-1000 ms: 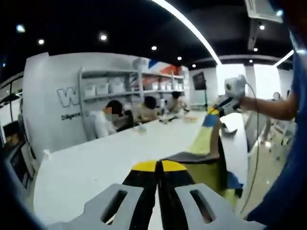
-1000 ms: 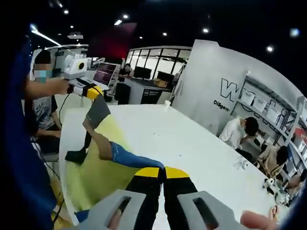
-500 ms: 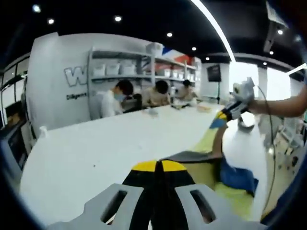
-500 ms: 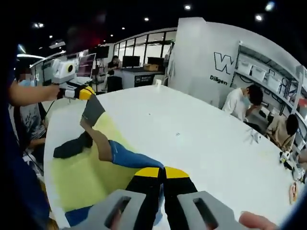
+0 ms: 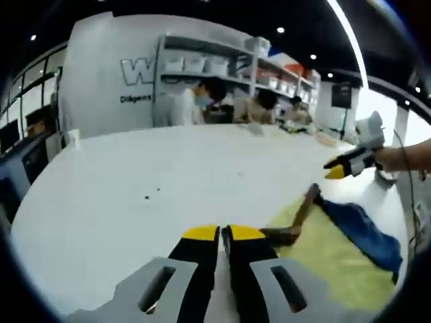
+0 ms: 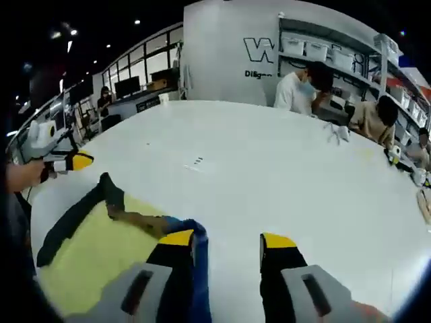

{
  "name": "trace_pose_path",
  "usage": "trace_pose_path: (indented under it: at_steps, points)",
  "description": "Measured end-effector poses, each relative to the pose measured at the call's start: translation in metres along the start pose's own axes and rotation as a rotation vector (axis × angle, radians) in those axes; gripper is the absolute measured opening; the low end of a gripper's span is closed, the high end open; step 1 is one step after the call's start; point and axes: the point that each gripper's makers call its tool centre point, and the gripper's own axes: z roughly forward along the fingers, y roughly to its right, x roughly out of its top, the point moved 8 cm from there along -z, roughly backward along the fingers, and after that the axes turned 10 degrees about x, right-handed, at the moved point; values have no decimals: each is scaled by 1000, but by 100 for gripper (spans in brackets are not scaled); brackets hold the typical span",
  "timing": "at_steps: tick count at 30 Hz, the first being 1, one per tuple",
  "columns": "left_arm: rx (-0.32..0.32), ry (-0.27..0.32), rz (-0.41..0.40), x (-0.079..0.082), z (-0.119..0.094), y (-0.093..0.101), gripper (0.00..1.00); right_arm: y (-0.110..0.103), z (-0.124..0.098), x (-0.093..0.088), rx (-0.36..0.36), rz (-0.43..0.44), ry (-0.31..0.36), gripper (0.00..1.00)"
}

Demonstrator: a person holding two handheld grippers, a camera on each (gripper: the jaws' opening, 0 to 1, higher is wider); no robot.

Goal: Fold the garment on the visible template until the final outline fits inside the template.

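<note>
**Garment down on the yellow template, right jaws apart**

From my seat, the right gripper view showed my right gripper (image 6: 227,243) with its yellow-tipped jaws spread wide and nothing between them; the blue edge of the garment (image 6: 145,222) lay just beside the left jaw. The garment stretched away to the left in that view, its long axis running from the blue part near my jaws, through a brown middle, to a dark band ending towards the left gripper (image 6: 73,161). It lay across the yellow template (image 6: 94,252), near the edge of the white table (image 6: 283,161).

In the left gripper view, my left gripper (image 5: 220,233) had its jaws pressed together; I could not tell whether any cloth was pinched, though the brown end of the garment (image 5: 350,225) lay just beside the tips. There the garment ran off to the right, blue part farthest, on the template (image 5: 330,259). The right gripper (image 5: 337,171) hung above the blue part, held by a hand (image 5: 397,156).

People sat at the far side of the table (image 5: 148,175), before shelves (image 5: 215,64).
</note>
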Motion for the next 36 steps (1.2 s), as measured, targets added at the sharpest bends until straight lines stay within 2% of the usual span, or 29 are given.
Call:
trace_pose_path:
  at_steps: [1,2,4,6,8,9,10,12,13,14,15,16,18,21,23,24,25,26,28,29,31,34,36]
  points:
    - [18,0,6,0,-1,-3,25,5,0,-2,5,-1,17,20]
    - [26,-3,15,-1,0,-8,30,7,-2,-3,3,2,31,22]
    - [37,2,14,0,-4,-15,30,13,-9,-2,-28,6,66,28]
    - [32,4,1,1,-6,-16,32,8,-16,-2,-16,1,96,30]
    - [23,28,26,4,-11,-11,36,-4,-23,-5,15,-28,117,28]
    - [19,26,34,4,-13,-9,37,-11,-18,-5,72,-69,135,27]
    - [10,28,40,5,-16,-6,37,-15,-18,-5,88,-79,135,24]
    - [-1,67,45,7,-31,7,35,-37,-16,-11,187,-128,111,12]
    - [-3,72,45,7,-33,8,34,-48,-11,-13,249,-145,102,5]
    - [-17,83,40,7,-43,15,34,-60,-6,-16,317,-166,79,0]
    - [-27,87,37,6,-48,19,34,-69,-1,-20,369,-176,41,0]
    - [-35,92,37,5,-52,21,33,-83,13,-28,414,-219,-62,0]
    - [-54,102,34,1,-66,31,31,-94,32,-33,422,-300,-162,0]
    - [-66,117,22,-4,-84,41,30,-93,49,-23,396,-269,-139,0]
    - [-71,125,11,-6,-99,47,29,-87,57,-11,345,-243,-93,0]
    - [-71,138,-2,-6,-105,47,29,-74,62,9,243,-209,-4,0]
    - [-66,151,-13,-6,-112,48,29,-53,65,27,112,-163,78,0]
    - [-57,157,-28,-6,-123,49,29,-45,63,36,51,-125,124,0]
    - [-45,166,-15,-10,-134,47,29,-40,60,53,25,-55,188,0]
    - [-34,166,-3,-12,-138,45,29,-41,58,54,49,-53,188,0]
    - [-26,159,-7,-20,-152,40,30,-59,59,61,233,-128,176,0]
    - [-4,132,-2,-32,-166,33,30,-82,64,49,421,-192,96,0]
    - [8,124,-13,-40,-175,30,30,-106,69,33,550,-217,-20,0]
